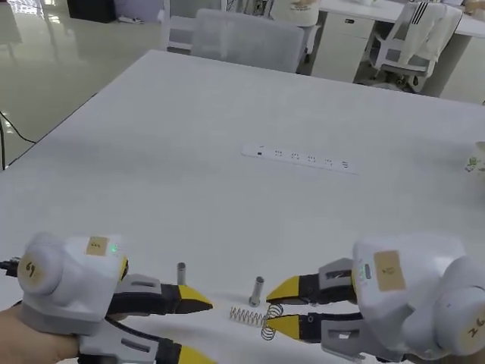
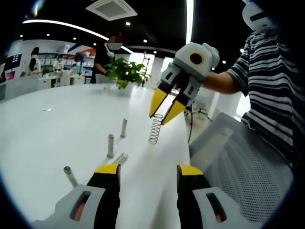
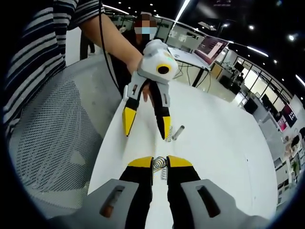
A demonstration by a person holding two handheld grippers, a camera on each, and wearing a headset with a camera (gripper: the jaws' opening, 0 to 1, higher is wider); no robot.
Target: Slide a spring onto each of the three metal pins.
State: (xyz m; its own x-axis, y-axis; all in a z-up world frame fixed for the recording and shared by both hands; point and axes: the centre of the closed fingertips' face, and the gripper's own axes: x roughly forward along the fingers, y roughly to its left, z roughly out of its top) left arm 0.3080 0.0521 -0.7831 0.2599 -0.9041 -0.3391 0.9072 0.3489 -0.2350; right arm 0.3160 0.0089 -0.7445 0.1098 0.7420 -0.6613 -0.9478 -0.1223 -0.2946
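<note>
Two grippers face each other low over the white table (image 1: 151, 167), tips pointing inward. At the left of the head view, the left gripper (image 1: 198, 330) has its jaws spread wide with nothing between them. In its own view three pins (image 2: 110, 145) stand on the table in a loose row running away from it, left of the jaws. Two of these show in the head view, one just above the left gripper's upper tip and one further right, close to the right gripper. A loose spring (image 1: 246, 315) lies flat on the table between the two grippers, near the foot of that right-hand pin and apart from all three. Further right, the right gripper (image 1: 274, 309) has its jaws drawn nearly together, pinching a held spring (image 2: 155, 129) by one end. In the left gripper view this spring hangs down from the yellow tips, above the table and off to the right of the pins, touching none of them. A power strip (image 1: 299, 158) lies well beyond, mid-table, and a grey chair (image 1: 242, 42) stands at the far edge.
</note>
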